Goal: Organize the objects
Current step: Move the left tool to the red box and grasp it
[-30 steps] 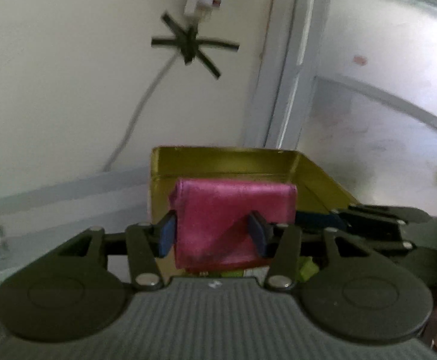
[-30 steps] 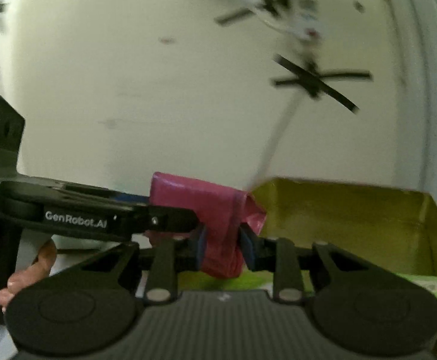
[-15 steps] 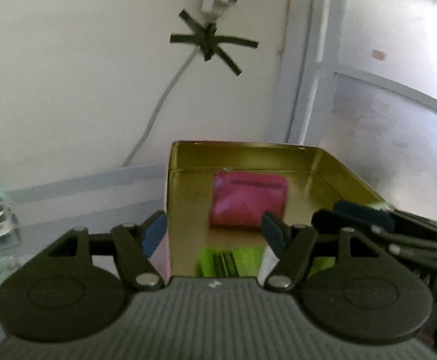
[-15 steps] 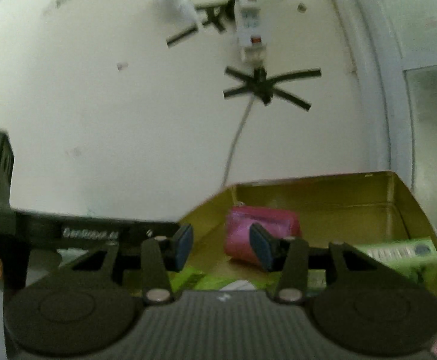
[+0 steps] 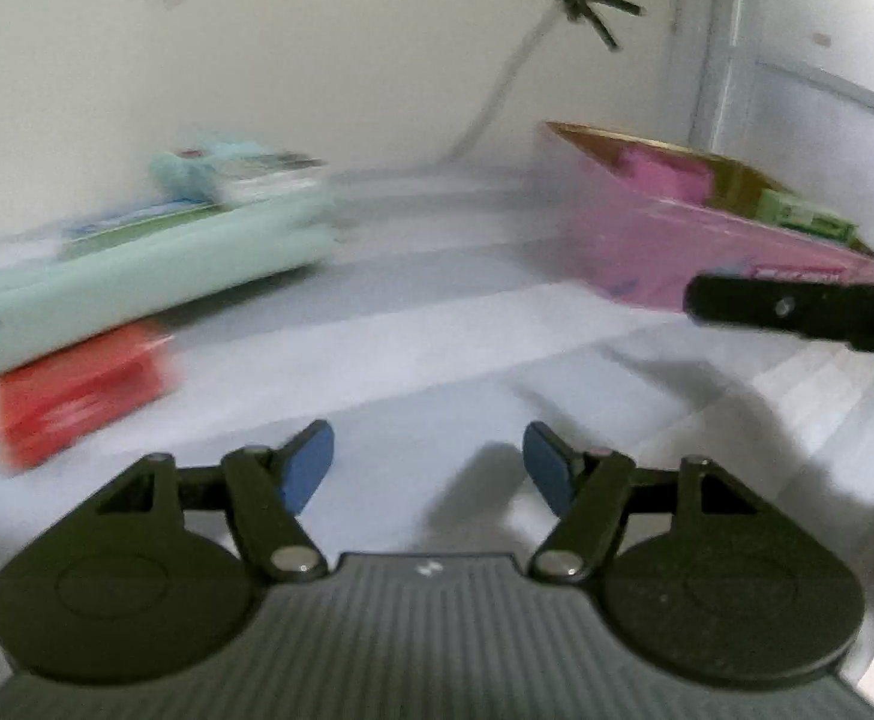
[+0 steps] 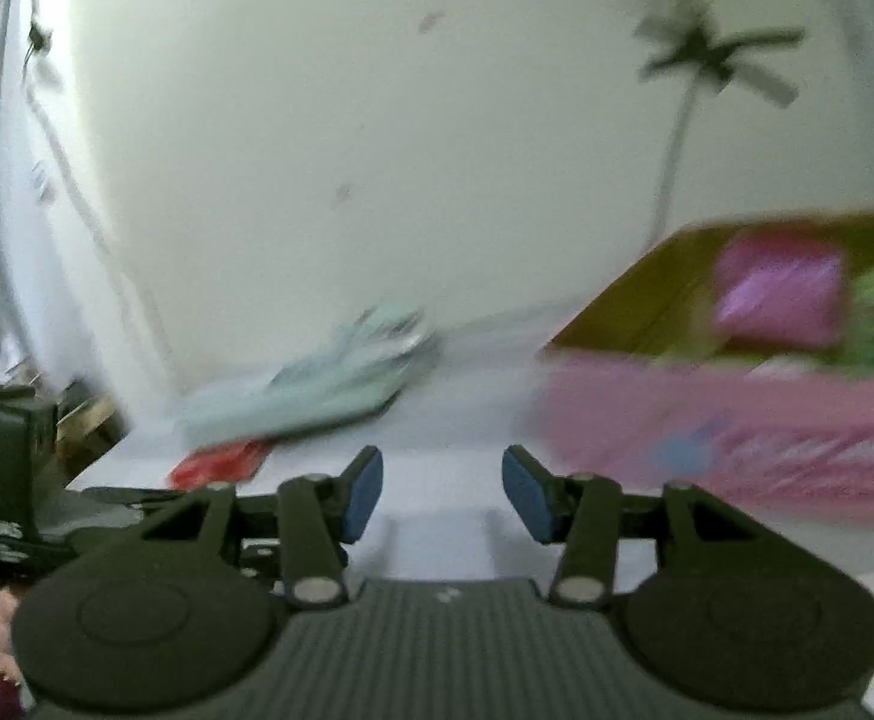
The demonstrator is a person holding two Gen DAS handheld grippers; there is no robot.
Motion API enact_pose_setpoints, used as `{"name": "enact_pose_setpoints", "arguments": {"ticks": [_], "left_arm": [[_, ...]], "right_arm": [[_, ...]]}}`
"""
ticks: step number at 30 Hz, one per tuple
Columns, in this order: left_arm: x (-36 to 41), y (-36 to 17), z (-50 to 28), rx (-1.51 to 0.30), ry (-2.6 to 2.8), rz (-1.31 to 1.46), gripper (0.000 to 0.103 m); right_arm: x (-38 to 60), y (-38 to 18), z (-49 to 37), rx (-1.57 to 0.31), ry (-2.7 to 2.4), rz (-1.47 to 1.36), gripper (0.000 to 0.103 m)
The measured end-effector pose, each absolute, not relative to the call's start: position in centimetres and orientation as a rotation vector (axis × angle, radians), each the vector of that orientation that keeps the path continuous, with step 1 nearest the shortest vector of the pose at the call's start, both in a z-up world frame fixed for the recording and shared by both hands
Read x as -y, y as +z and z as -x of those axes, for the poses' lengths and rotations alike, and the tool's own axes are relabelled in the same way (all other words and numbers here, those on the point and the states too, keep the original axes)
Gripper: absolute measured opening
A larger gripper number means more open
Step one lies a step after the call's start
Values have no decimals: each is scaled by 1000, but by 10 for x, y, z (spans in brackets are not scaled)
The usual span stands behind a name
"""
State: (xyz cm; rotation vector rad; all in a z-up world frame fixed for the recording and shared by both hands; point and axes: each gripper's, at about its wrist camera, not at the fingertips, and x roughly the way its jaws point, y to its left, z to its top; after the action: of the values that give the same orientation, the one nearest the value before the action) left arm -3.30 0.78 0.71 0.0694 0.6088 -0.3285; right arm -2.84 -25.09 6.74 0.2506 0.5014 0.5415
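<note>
Our left gripper (image 5: 428, 468) and right gripper (image 6: 441, 495) are both opening, nothing between their fingers. The pink pouch (image 5: 667, 175) lies in the pink tin (image 5: 706, 249), ahead and right of our left fingers; blur hides its long axis. White table (image 5: 437, 360), pale wall (image 5: 287, 48) behind.

Both cameras sit just behind their own fingers and look forward, tilted down over a white table (image 5: 437, 324) toward a pale wall. The left wrist view faces a mint-green pouch (image 5: 137, 264) at left and the pink box (image 5: 706, 246) at right. The right wrist view, set further right, shares the same pouch (image 6: 317, 390), box (image 6: 736, 414) and wall, both blurred.
</note>
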Motion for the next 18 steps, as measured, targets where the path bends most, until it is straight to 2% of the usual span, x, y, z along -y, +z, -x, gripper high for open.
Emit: {"name": "enact_pose_setpoints", "arguments": {"ticks": [5, 6, 9, 12, 14, 15, 16, 18], "left_arm": [[-75, 10, 54, -610, -155, 2, 76], [-89, 11, 56, -606, -127, 40, 76], [-133, 14, 59, -581, -43, 160, 76], [-177, 11, 61, -530, -58, 420, 76], [-194, 8, 62, -499, -58, 546, 76], [-200, 7, 64, -484, -43, 586, 76], [-203, 6, 66, -470, -42, 616, 76], [-207, 3, 73, -436, -35, 668, 76]], "right_arm": [[192, 46, 3, -724, 684, -273, 48], [183, 45, 0, -729, 699, -266, 53], [151, 52, -12, -749, 748, -207, 54], [111, 55, -26, -770, 792, -127, 57], [82, 57, -32, -763, 837, -70, 72], [69, 60, -34, -755, 856, -38, 91], [55, 61, -36, -738, 869, -6, 101], [29, 63, -39, -697, 889, 68, 101]]}}
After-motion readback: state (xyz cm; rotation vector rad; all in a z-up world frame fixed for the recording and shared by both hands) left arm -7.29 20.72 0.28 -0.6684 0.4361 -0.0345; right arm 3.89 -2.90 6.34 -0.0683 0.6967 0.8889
